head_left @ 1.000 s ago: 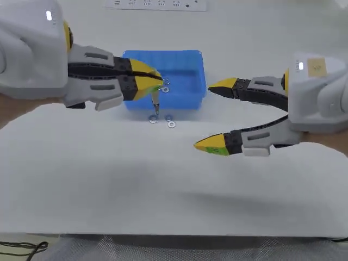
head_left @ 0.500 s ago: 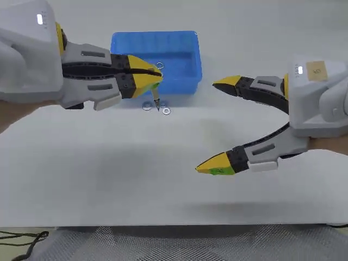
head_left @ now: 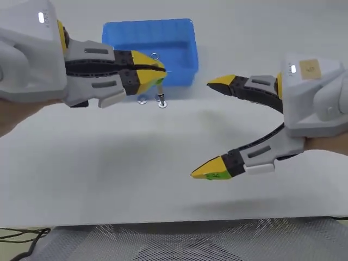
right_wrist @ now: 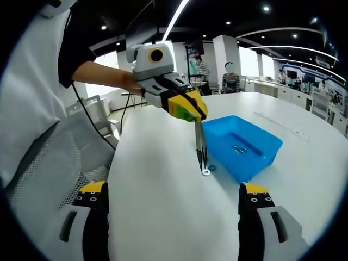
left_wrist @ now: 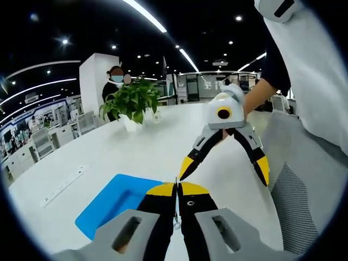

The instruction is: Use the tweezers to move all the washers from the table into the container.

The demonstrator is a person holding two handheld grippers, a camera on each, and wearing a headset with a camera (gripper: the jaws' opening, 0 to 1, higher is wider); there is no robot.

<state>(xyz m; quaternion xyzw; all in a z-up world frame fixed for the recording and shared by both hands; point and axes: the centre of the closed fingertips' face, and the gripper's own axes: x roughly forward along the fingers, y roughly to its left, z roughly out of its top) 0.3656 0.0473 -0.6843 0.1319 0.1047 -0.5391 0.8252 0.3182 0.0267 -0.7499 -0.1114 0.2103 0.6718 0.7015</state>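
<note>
The left gripper [head_left: 161,74] is clamping tweezers [right_wrist: 200,141] in closed jaws, their tips touching a washer [right_wrist: 206,172] lying on the worktop [head_left: 136,163] just beside the blue container [head_left: 179,38]. The right gripper [head_left: 212,128] is hovering, jaws wide open and empty.

Place: open-plan office.
Signs: ceiling light strips [left_wrist: 147,16], rows of desks [left_wrist: 50,138], potted plant [left_wrist: 130,102], mesh chair [left_wrist: 296,187].
</note>
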